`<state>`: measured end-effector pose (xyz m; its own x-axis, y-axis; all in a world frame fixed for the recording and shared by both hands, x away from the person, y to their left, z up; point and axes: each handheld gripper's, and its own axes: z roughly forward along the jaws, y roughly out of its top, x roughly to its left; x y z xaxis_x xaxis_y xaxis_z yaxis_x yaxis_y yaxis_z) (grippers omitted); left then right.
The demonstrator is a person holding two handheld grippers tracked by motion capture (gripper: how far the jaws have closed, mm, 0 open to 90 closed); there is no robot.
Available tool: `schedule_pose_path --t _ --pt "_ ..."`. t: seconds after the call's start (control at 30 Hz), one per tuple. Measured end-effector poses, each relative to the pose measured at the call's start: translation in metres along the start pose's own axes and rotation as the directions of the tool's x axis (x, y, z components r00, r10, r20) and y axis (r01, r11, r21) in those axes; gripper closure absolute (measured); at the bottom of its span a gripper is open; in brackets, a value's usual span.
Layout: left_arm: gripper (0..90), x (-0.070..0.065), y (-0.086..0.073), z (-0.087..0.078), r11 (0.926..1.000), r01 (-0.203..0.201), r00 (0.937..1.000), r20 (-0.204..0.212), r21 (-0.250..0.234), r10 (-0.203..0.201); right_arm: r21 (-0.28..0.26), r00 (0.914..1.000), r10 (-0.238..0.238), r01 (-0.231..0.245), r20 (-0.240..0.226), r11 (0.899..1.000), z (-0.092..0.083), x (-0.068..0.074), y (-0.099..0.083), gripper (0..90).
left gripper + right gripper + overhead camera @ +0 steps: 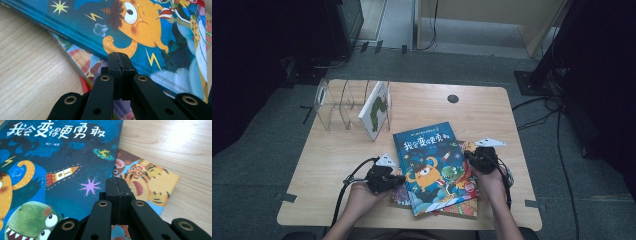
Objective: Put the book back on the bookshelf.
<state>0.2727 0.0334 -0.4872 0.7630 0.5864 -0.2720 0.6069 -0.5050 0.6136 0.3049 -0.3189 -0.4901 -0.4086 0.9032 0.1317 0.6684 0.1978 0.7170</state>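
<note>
Fingers, left: my left gripper (119,75) has its black fingers (113,66) pressed flat together with nothing between them; I see the tips just over the near-left edge of the top book.
Fingers, right: my right gripper (117,195) is likewise closed on nothing, its tips poised above the right edge of the same cover, where the tiger picture book pokes out beneath.
Thing in hand: large blue hardcover picture book with an orange monster and a green dinosaur on its cover (433,167), lying flat on top of a small stack near the front of the tabletop.
Direction from fingers: from the left gripper (384,181) the book lies to the right and slightly ahead; from the right gripper (482,159) it lies to the left. The two grippers flank it on either side.
Long axis: the book runs front to back, tilted a little so its far end leans left toward the rack; the spine is on the left-hand long edge.
Nearer hand: I judge the two about equal, each at its own long edge, so neither has a clear advantage.
Beneath: yellow picture book with a tiger (147,183) and another colourful one (82,62), skewed under the blue one.
Farther out: clear acrylic book rack (339,105) at the far left of the light wooden tabletop (472,107), with a white book showing a green caterpillar (376,110) standing in its right end, well apart from the stack.
Judgement: fingers must open before either edge can be pinched.
</note>
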Motion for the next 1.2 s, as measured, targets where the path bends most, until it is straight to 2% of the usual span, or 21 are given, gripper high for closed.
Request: schedule_pose_path --t 0.2,0.3,0.43,0.6,0.67,0.77,0.93,1.0,1.1,1.2 --pt "90.0 -0.005 0.001 0.004 0.9999 0.003 1.0 0.001 -0.011 -0.003 -0.005 0.9994 0.033 -0.033 -0.01 0.999 0.002 -0.008 -0.001 90.0" --pt "90.0 -0.007 0.001 0.004 0.9999 -0.005 1.0 -0.006 -0.012 0.004 -0.01 0.9998 0.015 -0.015 0.009 1.0 0.004 -0.007 0.0 90.0" --pt "90.0 -0.007 0.001 0.004 0.9999 0.003 1.0 -0.005 -0.015 -0.003 -0.006 0.9987 0.047 -0.047 0.019 0.999 0.008 -0.007 0.001 90.0" --pt "90.0 -0.008 -0.002 0.003 0.9998 0.016 0.9998 0.008 -0.014 -0.016 -0.017 0.9992 0.033 -0.033 0.023 0.999 0.012 -0.005 0.003 90.0" --pt "90.0 -0.01 -0.003 0.003 0.9998 0.016 0.9998 0.01 -0.012 -0.016 0.007 0.999 0.029 -0.029 0.035 1.0 0.015 -0.003 0.009 90.0" --pt "90.0 -0.013 -0.005 0.003 0.9997 0.018 0.9998 0.008 -0.016 -0.018 0.0 0.9988 0.007 -0.007 0.048 1.0 0.02 0.0 0.012 90.0" --pt "90.0 -0.017 -0.008 0.003 0.9994 0.023 0.9997 0.01 -0.027 -0.022 -0.028 0.9994 -0.012 0.013 0.034 1.0 0.028 0.001 0.016 90.0" --pt "90.0 -0.018 -0.009 0.003 0.9992 0.027 0.9996 0.008 -0.029 -0.027 -0.003 0.9993 -0.015 0.015 0.035 1.0 0.03 0.001 0.022 90.0" --pt "90.0 -0.017 -0.009 0.003 0.9991 0.03 0.9995 0.011 -0.031 -0.029 -0.054 0.9998 0.016 -0.015 0.01 0.998 0.027 0.0 0.025 90.0" --pt "90.0 -0.018 -0.008 0.005 0.9992 0.025 0.9996 0.015 -0.031 -0.024 -0.042 0.9999 0.0 0.001 0.017 0.999 0.024 -0.001 0.024 90.0"
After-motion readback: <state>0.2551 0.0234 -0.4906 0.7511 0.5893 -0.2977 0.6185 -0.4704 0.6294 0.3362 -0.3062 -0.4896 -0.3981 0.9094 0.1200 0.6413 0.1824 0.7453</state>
